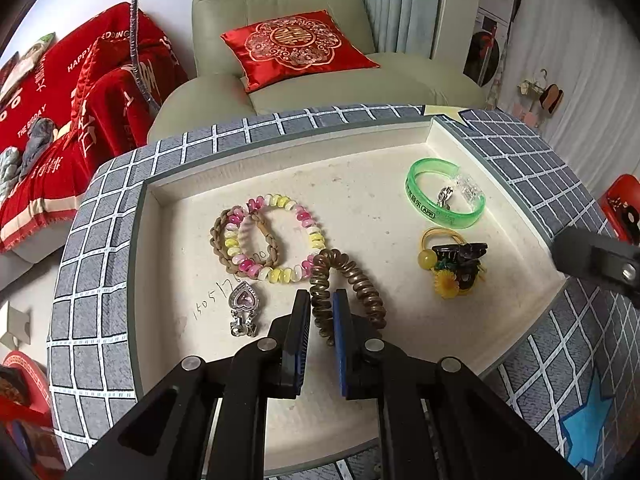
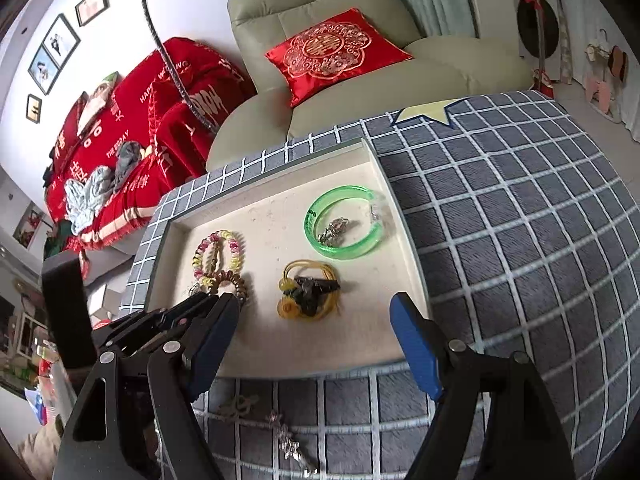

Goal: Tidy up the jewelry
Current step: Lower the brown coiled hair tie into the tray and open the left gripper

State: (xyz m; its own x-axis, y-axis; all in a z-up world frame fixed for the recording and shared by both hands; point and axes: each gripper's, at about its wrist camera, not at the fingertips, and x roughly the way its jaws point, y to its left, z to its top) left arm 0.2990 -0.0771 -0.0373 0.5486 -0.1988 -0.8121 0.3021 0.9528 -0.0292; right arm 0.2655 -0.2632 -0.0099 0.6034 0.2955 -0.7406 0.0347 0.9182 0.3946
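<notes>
A cream tray (image 1: 168,240) holds the jewelry. My left gripper (image 1: 321,304) is shut on one strand of a brown spiral hair tie (image 1: 360,280) at the tray's near side. Beside it lie a pink and yellow beaded bracelet (image 1: 280,236), a braided brown band (image 1: 222,248) and a heart pendant (image 1: 244,300). To the right are a green bangle (image 1: 444,216) with a silver piece inside and a yellow hair tie with a black claw clip (image 1: 452,260). My right gripper (image 2: 316,304) stands open above the tray's near edge, nothing between its pads, the yellow hair tie (image 2: 308,292) just beyond them.
The tray sits on a grey checked tablecloth (image 2: 500,240). Two silver chains (image 2: 288,444) lie on the cloth in front of the tray. Behind the table stands a green armchair (image 1: 280,0) with a red cushion, and a red-covered sofa (image 1: 60,120) is at the left.
</notes>
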